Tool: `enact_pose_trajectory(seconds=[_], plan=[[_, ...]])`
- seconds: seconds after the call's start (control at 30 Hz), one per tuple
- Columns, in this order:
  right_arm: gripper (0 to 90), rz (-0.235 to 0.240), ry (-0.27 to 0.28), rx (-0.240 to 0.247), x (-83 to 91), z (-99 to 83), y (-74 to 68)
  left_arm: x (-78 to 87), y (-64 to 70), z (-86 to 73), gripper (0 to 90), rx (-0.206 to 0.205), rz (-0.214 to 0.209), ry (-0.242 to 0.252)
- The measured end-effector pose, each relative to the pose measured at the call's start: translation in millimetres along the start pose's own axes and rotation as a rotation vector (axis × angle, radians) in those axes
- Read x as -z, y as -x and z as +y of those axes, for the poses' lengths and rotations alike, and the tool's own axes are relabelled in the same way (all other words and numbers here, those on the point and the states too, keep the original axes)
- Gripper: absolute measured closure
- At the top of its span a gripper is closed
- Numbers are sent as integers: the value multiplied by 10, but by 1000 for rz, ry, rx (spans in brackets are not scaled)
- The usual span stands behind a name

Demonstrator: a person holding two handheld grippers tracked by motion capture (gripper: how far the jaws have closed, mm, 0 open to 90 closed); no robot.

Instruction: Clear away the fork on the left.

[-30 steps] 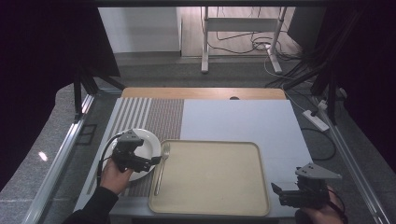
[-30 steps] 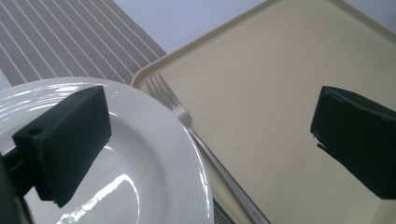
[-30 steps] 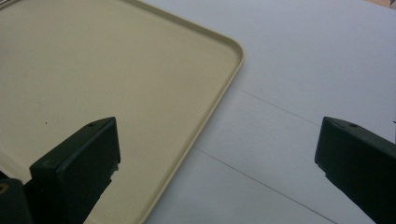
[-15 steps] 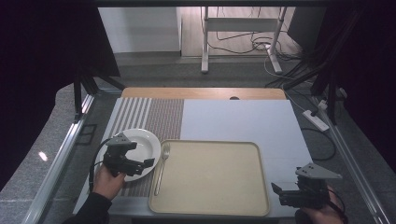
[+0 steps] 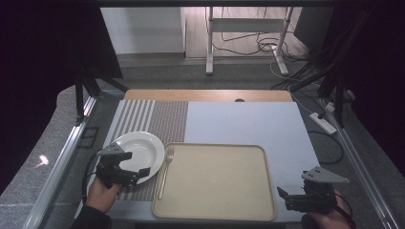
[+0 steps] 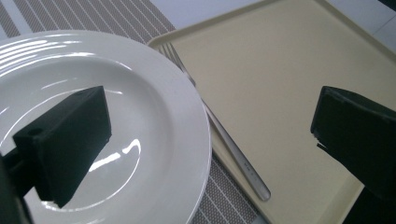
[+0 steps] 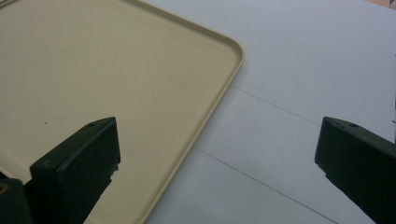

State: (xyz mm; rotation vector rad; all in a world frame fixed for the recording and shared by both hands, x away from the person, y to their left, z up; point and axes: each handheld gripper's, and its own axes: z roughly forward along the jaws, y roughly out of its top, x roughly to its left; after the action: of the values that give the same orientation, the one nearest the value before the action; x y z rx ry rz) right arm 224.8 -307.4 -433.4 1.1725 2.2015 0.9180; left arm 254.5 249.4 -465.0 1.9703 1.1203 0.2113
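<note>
High view, reading from the left of the frame: your left gripper sits in the lower left, its tips over the lower right rim of the white plate. The plate rests on the striped placemat, just left of the beige tray. The fork lies lengthwise on the tray's left edge, tines toward the top of the frame, just right of the plate and just beyond your left gripper's tips. Farther right, the tray's flat middle is bare, and the pale grey mat runs under it. In the lower right corner your right gripper hovers just off the tray's lower right corner, pointing back toward the left.

In the left gripper view your jaws stand wide apart with nothing between them: one jaw shows in front of the plate at the left of the frame, the other in front of the tray at the right, and the fork runs diagonally in the gap, its handle end in the lower middle.

In the right gripper view that gripper is likewise spread wide and holding nothing, one jaw over the tray, the other over the grey mat.

You have one plate, one fork, one tray, two mats and two grippers.
</note>
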Motion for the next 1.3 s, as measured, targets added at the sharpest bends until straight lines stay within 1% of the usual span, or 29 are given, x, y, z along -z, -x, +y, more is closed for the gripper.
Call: enact_pose_trajectory(seconds=[0.17, 0.27, 0.63, 0.97, 1.03, 1.3], plan=[[7, -1, -1, -1, -2, -1, 0, 84, 5, -67, 0, 12, 22, 7], [8, -2, -1, -2, 0, -1, 1, 121, 12, -108, 0, 14, 33, 1], [7, -3, -3, -2, -2, -1, 1, 213, 22, -237, 0, 37, 41, -9], [7, -1, -3, -6, -3, -2, 5, 272, 42, -332, 0, 45, 55, -30], [7, 0, -3, -8, -4, -1, 6, 293, 50, -342, 0, 45, 63, -18], [7, -3, -4, -7, -5, -2, 6, 355, 78, -379, 0, 41, 86, -5]])
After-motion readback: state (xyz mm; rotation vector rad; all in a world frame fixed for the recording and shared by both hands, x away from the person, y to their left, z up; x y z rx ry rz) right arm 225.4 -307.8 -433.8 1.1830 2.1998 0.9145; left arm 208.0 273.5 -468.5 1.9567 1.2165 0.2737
